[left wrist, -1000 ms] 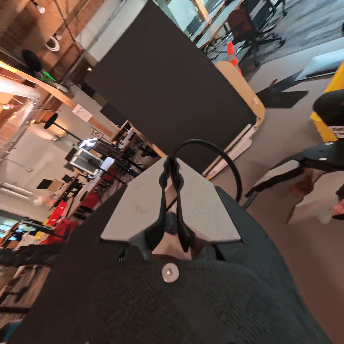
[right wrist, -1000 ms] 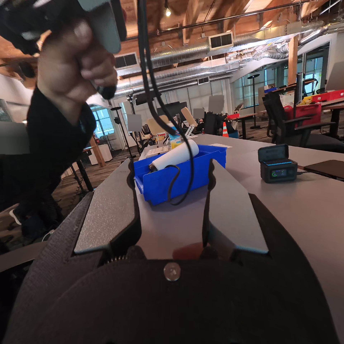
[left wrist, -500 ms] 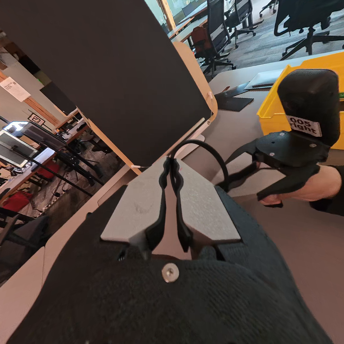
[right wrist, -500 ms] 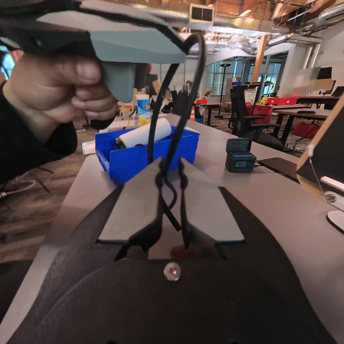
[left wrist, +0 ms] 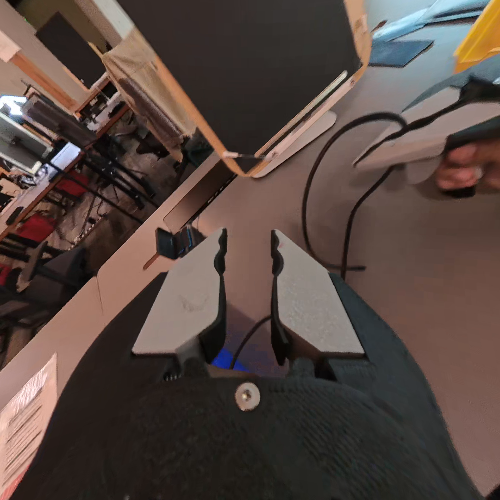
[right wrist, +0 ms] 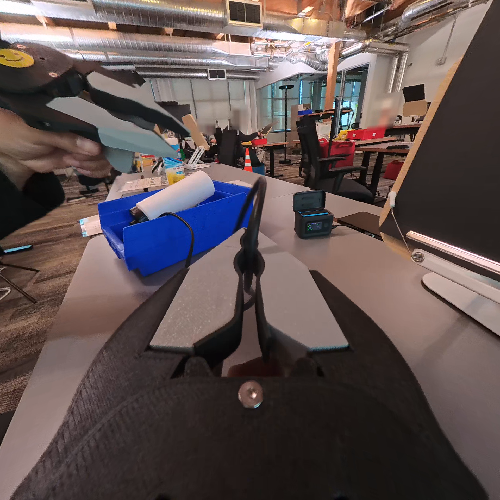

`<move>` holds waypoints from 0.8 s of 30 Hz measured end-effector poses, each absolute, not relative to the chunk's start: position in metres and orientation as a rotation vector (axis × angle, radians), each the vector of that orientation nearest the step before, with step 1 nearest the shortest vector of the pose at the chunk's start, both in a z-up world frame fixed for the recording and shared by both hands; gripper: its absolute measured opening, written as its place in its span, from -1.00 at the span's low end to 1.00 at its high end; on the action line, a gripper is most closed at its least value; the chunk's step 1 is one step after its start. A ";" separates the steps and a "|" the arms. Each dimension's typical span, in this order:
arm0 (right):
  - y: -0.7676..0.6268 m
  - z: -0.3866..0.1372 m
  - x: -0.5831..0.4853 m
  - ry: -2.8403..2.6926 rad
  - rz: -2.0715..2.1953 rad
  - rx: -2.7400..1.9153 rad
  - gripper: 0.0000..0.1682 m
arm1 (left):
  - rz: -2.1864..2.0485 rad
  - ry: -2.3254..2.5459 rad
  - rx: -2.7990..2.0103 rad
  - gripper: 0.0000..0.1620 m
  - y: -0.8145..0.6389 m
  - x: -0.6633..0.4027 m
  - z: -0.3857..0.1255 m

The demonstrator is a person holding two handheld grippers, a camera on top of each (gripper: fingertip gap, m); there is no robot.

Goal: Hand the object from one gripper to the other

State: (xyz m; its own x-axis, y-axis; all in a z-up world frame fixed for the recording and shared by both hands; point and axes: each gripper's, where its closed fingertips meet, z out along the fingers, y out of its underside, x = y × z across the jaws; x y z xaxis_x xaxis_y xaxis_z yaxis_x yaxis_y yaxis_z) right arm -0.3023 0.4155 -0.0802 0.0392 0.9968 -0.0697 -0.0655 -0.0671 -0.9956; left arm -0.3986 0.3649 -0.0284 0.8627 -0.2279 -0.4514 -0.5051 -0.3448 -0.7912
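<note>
Grey-padded and spread apart, the left gripper (right wrist: 151, 119) hangs empty above the blue bin (right wrist: 173, 232), a yellow smiley sticker (right wrist: 16, 58) on its black body. Inside the bin lies a white roll (right wrist: 176, 197); a labelled wipes tub (right wrist: 173, 167) stands behind, its print left unread. Centre, the right gripper (right wrist: 250, 257) is pressed together on the black cable (right wrist: 255, 205), which arches over the grey table (right wrist: 351, 270). Rightward sits a small black charging case (right wrist: 311, 219) with a lit screen.
</note>
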 end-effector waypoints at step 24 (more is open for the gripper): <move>0.398 -0.059 -0.293 -1.114 1.349 -1.100 -1.00 | 0.317 0.823 -2.408 -0.55 0.340 -0.416 -0.150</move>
State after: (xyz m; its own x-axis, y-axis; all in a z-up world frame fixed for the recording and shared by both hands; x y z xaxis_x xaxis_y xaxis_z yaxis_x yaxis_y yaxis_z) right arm -0.2930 0.3977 -0.0586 -0.0574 0.9976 -0.0386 -0.1511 -0.0469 -0.9874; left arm -0.4158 0.3400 -0.1500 0.7828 -0.4861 -0.3885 -0.6211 -0.6488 -0.4396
